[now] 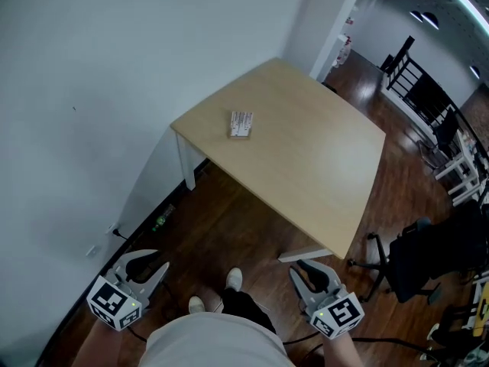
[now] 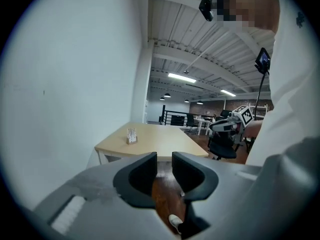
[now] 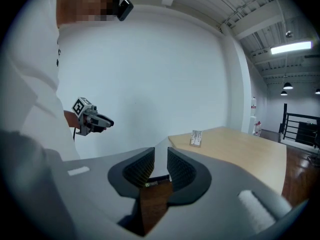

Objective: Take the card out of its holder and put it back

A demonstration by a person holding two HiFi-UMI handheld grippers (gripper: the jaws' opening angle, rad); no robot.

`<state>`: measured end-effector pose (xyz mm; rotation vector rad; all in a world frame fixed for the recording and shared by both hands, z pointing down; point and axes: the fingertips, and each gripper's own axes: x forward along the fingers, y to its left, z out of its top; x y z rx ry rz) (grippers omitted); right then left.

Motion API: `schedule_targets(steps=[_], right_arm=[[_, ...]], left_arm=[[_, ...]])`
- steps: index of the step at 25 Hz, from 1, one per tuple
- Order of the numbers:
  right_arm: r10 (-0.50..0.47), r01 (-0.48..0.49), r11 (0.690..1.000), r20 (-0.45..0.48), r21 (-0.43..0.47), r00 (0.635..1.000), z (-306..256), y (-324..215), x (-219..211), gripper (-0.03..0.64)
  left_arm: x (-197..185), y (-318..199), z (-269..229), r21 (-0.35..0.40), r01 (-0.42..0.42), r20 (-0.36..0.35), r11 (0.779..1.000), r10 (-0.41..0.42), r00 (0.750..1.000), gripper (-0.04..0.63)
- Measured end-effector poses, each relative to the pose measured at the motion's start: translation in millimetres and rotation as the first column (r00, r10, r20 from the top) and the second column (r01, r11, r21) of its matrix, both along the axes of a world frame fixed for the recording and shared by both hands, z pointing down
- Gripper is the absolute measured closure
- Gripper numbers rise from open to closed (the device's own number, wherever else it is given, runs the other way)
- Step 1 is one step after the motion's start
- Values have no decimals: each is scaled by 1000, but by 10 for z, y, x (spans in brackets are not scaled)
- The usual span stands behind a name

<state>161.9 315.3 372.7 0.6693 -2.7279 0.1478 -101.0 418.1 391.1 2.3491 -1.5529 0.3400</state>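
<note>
A small wooden card holder with a white card (image 1: 241, 124) stands upright near the far left edge of the light wood table (image 1: 321, 174). It also shows small in the left gripper view as the card holder (image 2: 131, 135) and in the right gripper view as the card holder (image 3: 196, 138). Both grippers hang low beside the person's body, well short of the table. The left gripper (image 1: 157, 262) (image 2: 164, 156) is open with nothing between its jaws. The right gripper (image 1: 306, 270) (image 3: 161, 151) has a narrow empty gap between its jaws.
A white wall runs along the left. A power strip (image 1: 162, 220) lies on the dark wood floor by the wall. A black office chair (image 1: 416, 258) stands right of the table. The person's shoes (image 1: 234, 279) are just before the table's near corner.
</note>
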Motion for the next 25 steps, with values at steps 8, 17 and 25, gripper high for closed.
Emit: schedule_targets(steps=[8, 17, 25], right_arm=[[2, -1, 1000, -34, 13, 999, -54, 573, -144, 534], [-39, 43, 998, -93, 41, 995, -109, 850, -316, 534], [-81, 87, 995, -120, 47, 989, -60, 977, -487, 534]], left_arm=[[-115, 409, -59, 32, -8, -29, 999, 9, 1000, 494], [-240, 743, 85, 33, 20, -71, 999, -18, 997, 495], [-343, 990, 229, 20, 49, -86, 999, -48, 995, 494]])
